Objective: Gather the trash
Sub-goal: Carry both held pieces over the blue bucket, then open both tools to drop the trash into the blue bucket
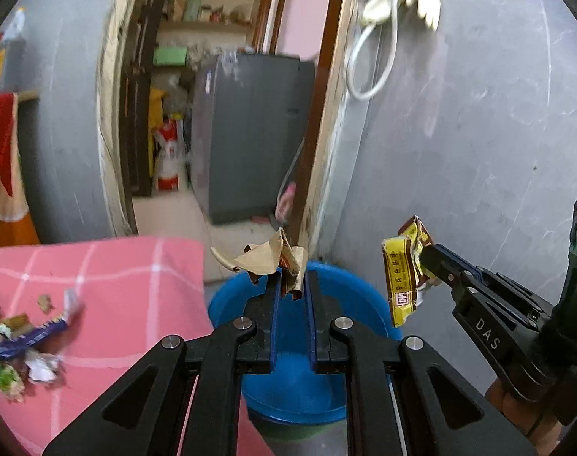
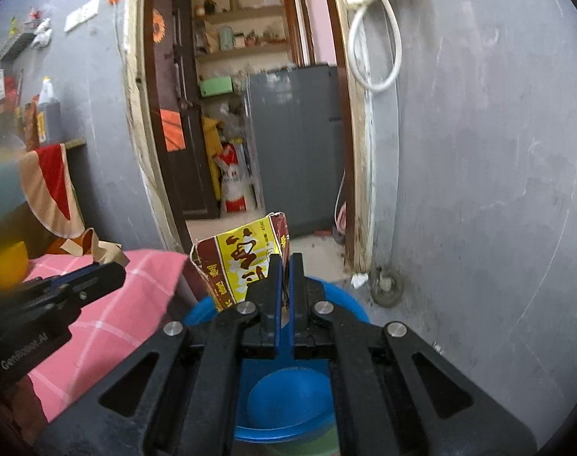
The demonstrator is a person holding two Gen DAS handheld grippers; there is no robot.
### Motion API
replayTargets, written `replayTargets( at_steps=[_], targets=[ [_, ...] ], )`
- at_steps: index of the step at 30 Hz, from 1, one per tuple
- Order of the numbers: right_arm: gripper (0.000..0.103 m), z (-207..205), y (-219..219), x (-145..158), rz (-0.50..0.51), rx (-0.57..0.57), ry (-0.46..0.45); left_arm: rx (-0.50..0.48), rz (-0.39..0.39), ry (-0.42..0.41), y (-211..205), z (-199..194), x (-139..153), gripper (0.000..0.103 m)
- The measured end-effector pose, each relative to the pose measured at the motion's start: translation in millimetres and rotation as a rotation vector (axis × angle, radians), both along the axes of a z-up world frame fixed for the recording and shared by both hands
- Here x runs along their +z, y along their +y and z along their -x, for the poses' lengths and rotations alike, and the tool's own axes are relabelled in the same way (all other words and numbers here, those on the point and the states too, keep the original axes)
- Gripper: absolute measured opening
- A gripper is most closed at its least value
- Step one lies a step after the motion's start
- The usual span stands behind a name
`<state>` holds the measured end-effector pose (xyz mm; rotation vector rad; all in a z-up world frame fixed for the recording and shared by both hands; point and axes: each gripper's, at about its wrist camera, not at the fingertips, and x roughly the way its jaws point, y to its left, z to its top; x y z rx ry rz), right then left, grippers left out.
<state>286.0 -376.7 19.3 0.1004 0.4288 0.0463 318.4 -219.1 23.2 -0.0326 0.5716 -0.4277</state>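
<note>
Right wrist view — right hand-held gripper (image 2: pixel 285 266) clamps yellow wrapper (image 2: pixel 243 262) — above blue tub (image 2: pixel 349 304).

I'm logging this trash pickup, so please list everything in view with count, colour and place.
Brown paper scrap: one, tan, clamped in left gripper above the tub.
Snack wrapper: one, yellow and maroon, clamped in right gripper above the tub.
Tub: one, blue, on the floor beside the bed.
Checked cloth: one, pink with white lines, at left.
Loose wrappers: several, mixed colours, on the cloth.
Fridge: one, grey, through the doorway.
Cable loop: one, white, hanging on the grey wall.
Left gripper: one, black and blue, shut on the scrap.
Right gripper: one, black and blue, shut on the wrapper.
</note>
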Motion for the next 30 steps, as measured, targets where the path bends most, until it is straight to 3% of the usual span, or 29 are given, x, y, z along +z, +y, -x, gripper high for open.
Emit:
replayTargets(
  at_steps=[7, 9, 11, 15, 20, 25, 30],
  targets=[
    [0.003, -21, 0, -22, -0.013, 0.018, 0.102, -0.017, -0.031, 0.125, -7, -18, -34, 0.011],
    [0.003, -28, 0, -28, -0.019, 0.027, 0.13, -0.016, -0.034, 0.158, -5, -23, -40, 0.014],
    [0.004, -31, 0, -32, -0.019, 0.033, 0.148, -0.014, -0.022, 0.182, -2, -26, -43, 0.025],
    [0.004, -33, 0, -34, -0.024, 0.035, 0.159, -0.004, 0.002, 0.204, 7, -27, -45, 0.028],
    [0.006, -33, 3, -29, -0.032, 0.035, 0.148, 0.023, 0.028, 0.155, 21, -12, -31, 0.04],
    [0.023, -21, 11, -16, -0.038, 0.041, 0.084, 0.083, 0.045, 0.077, 44, 3, -14, 0.048],
    [0.032, -11, 28, 4, -0.032, 0.055, 0.008, 0.153, 0.039, -0.009, 69, 20, 5, 0.063]
  ],
)
